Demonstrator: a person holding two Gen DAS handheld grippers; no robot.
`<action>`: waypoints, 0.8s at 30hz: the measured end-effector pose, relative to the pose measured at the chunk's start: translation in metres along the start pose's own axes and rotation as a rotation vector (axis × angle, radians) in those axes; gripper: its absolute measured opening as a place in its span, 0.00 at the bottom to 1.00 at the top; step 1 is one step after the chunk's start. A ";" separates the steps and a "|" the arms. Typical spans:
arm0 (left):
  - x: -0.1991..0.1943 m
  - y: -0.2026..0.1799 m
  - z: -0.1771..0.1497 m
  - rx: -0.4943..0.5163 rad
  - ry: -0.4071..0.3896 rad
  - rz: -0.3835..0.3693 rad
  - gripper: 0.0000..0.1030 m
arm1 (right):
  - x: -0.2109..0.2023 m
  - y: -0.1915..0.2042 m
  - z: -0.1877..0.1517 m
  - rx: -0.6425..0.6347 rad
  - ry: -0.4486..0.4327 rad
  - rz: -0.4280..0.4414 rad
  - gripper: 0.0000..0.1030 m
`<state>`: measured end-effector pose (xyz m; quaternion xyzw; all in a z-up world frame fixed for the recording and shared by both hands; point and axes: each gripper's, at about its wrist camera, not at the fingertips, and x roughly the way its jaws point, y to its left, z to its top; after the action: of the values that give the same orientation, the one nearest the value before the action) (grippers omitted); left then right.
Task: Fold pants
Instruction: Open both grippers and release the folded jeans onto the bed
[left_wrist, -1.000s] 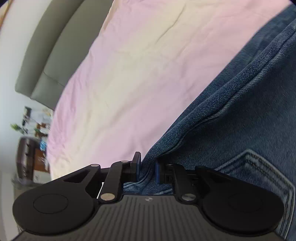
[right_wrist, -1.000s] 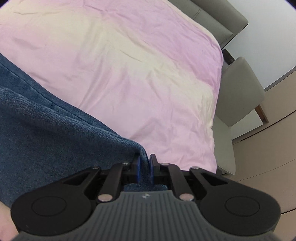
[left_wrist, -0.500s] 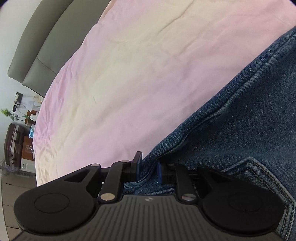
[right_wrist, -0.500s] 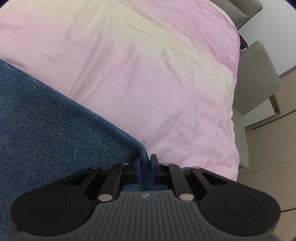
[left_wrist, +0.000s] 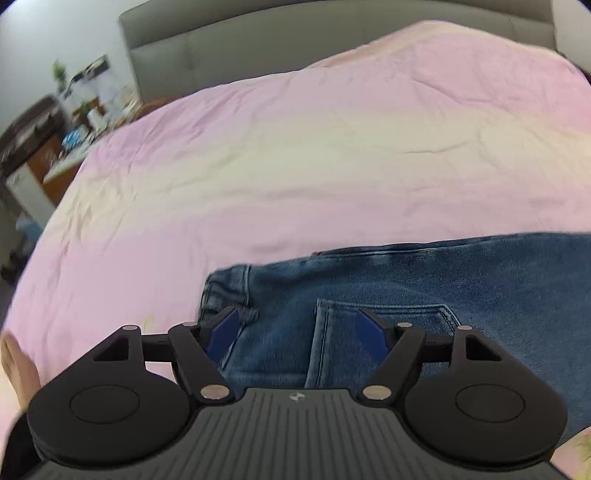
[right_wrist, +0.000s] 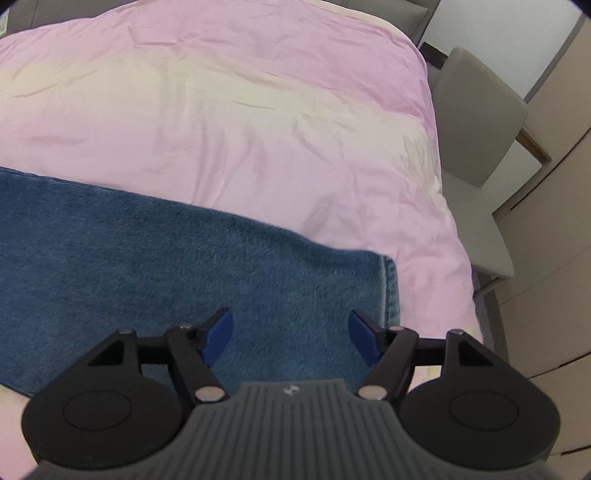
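Denim is the main thing here: the pants (left_wrist: 424, 288) are a mid-blue, slightly fuzzy-looking pair of jeans lying flat across the near part of a bed, on a smooth pink-and-cream bedspread (left_wrist: 295, 155) with soft creases all over it. From the left wrist view you get the waistband end with its doubled stitching and a squared-off back pocket (left_wrist: 384, 332) outlined in pale thread. From the right wrist view it's the leg end, with a neat stitched hem (right_wrist: 389, 291) running close to the bed's right edge. The left gripper (left_wrist: 297, 328) has just been spreading its jaws and now stands wide open, blue pads (left_wrist: 221, 334) angled outward above the pocket area, nothing pinched between them. Same deal with the right gripper (right_wrist: 291, 332): jaws have just been opening, they're well apart over the denim near the hem, and the cloth lies flat under them rather than clamped. A grey padded headboard (left_wrist: 258, 48) sits at the far side, and a beige upholstered chair (right_wrist: 476, 129) stands just beside the bed.
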<state>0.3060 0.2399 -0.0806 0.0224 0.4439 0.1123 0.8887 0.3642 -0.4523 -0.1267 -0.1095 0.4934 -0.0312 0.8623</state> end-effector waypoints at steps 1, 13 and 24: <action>-0.005 0.009 -0.008 -0.074 -0.001 -0.011 0.82 | -0.004 0.001 -0.010 0.035 -0.001 0.018 0.64; -0.011 0.057 -0.129 -0.816 0.013 -0.154 0.85 | 0.004 -0.021 -0.100 0.603 0.018 0.194 0.65; 0.029 0.056 -0.119 -0.970 0.001 -0.228 0.52 | 0.027 -0.018 -0.097 0.722 0.085 0.175 0.66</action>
<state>0.2180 0.2939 -0.1671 -0.4424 0.3405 0.2083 0.8031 0.2952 -0.4898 -0.1927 0.2460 0.4935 -0.1338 0.8235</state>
